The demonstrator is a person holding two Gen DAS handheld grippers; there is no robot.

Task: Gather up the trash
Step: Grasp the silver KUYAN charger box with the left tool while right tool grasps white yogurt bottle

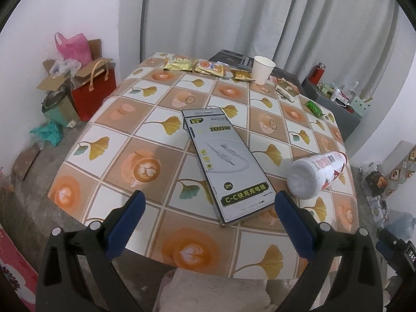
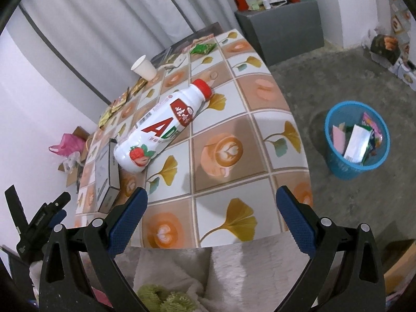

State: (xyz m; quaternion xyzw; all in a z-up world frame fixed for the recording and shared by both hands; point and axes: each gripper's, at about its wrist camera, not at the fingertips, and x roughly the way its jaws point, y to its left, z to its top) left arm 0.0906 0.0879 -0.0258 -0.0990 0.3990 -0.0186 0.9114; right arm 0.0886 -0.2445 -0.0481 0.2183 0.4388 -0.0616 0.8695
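Observation:
A grey cable box (image 1: 223,166) lies flat on the patterned table (image 1: 145,119), just ahead of my open, empty left gripper (image 1: 208,202); it also shows in the right wrist view (image 2: 105,176). A white bottle with a red cap (image 2: 161,127) lies on its side beside the box, and it also shows in the left wrist view (image 1: 317,174). My right gripper (image 2: 212,200) is open and empty over the table's near edge. A blue bin (image 2: 356,140) holding several wrappers stands on the floor to the right of the table.
A white paper cup (image 1: 262,70), several snack packets (image 1: 208,69) and a green wrapper (image 1: 313,108) lie at the far side of the table. A red bag (image 1: 93,93) and cardboard boxes stand on the floor at left. A grey cabinet (image 2: 283,28) stands behind.

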